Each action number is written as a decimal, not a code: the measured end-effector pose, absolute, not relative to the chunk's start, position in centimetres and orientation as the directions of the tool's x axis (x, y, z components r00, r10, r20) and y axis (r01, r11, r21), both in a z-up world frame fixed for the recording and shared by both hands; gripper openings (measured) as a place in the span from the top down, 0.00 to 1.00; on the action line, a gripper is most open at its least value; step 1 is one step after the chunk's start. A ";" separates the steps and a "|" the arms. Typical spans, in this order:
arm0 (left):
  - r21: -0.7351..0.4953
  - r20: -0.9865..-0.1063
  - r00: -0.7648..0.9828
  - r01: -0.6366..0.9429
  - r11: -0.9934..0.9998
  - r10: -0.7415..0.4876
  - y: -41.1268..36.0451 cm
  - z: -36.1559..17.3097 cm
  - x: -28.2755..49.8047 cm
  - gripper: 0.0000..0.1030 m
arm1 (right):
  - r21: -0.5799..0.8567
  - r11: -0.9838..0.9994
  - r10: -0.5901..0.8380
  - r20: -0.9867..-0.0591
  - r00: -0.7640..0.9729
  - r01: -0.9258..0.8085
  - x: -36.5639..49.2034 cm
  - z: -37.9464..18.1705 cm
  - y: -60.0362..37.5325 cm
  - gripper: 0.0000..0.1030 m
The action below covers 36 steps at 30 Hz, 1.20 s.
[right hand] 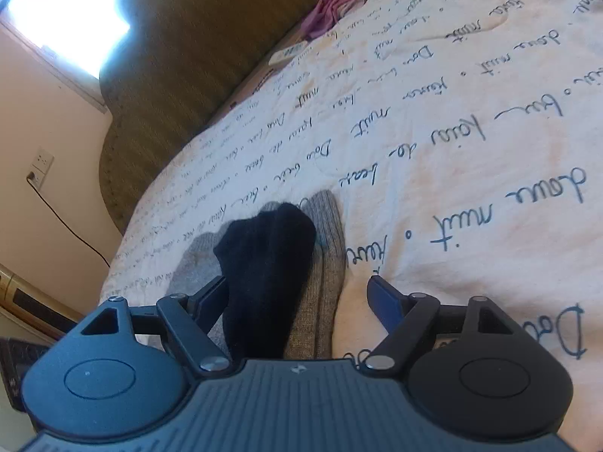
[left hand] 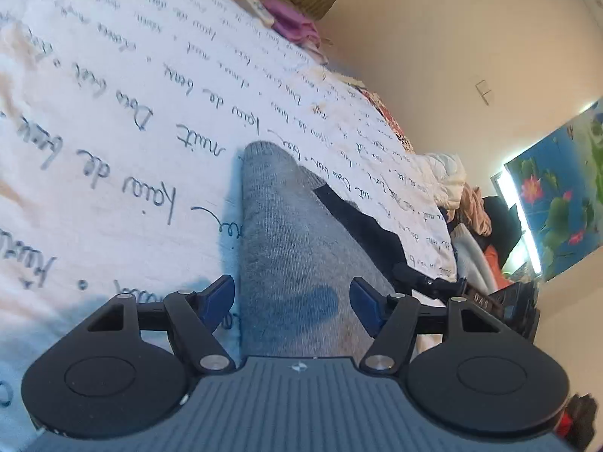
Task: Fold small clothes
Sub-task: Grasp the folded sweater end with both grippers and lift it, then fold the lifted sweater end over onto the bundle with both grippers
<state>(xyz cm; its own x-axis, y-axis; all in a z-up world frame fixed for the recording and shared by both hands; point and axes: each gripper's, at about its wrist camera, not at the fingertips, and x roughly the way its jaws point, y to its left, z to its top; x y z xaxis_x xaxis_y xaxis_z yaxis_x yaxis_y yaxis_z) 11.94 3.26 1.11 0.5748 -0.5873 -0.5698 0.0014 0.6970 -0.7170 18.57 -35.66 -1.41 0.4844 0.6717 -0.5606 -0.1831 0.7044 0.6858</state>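
A long grey sock (left hand: 286, 233) lies flat on the white bedspread (left hand: 113, 113) printed with dark handwriting. My left gripper (left hand: 292, 301) is low over its near end, open, with the sock running out between the blue pads (left hand: 216, 295). A black sock (left hand: 361, 222) lies along its right edge. In the right wrist view that black sock (right hand: 264, 263) is draped over the grey sock (right hand: 328, 241). My right gripper (right hand: 299, 301) stands open around both, and its left finger is close beside the black sock. The near ends of the socks are hidden under the gripper bodies.
A pink garment (right hand: 331, 11) and a white remote control (right hand: 286, 52) lie at the far side of the bedspread (right hand: 471, 132), against an olive headboard (right hand: 188, 56). A heap of clothes (left hand: 463, 196) sits beyond the bed's edge. A wall socket with a cable (right hand: 41, 165) is on the left wall.
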 end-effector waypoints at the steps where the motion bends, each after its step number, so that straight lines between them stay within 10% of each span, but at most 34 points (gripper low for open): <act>1: -0.723 -0.574 0.563 -0.007 0.691 -0.595 2.9 0.8 12.8 0.33 | 0.685 0.700 0.680 -0.557 0.476 -0.199 18.4 -1.4 -35.1 0.22; 6: -0.693 -0.619 0.547 -0.044 0.720 -0.563 1.6 -0.5 15.6 0.61 | 0.661 0.708 0.689 -0.573 0.443 -0.247 18.4 -1.4 -33.1 0.68; 10: -0.661 -0.610 0.585 -0.004 0.750 -0.535 2.0 0.8 14.6 0.71 | 0.662 0.707 0.685 -0.551 0.477 -0.249 17.4 0.1 -33.0 0.76; 21: -0.563 -0.658 0.631 -0.049 0.825 -0.411 8.8 5.3 16.8 0.67 | 0.748 0.599 0.773 -0.447 0.449 -0.286 20.9 1.4 -26.3 0.76; 28: -0.598 -0.651 0.628 -0.078 0.798 -0.427 11.6 3.9 12.1 0.49 | 0.710 0.642 0.743 -0.483 0.463 -0.290 17.6 0.4 -27.0 0.40; 36: -0.614 -0.670 0.546 -0.026 0.789 -0.503 9.2 1.2 7.6 0.48 | 0.710 0.623 0.780 -0.528 0.336 -0.329 11.1 -0.4 -27.9 0.39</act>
<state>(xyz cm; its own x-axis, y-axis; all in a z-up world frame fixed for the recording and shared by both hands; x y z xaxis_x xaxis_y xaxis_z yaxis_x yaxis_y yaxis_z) 7.59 9.20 1.19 0.5456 -0.5032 -0.6701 -0.0264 0.7889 -0.6139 11.07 -27.95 -0.37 0.3360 0.7797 -0.5284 -0.3293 0.6228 0.7097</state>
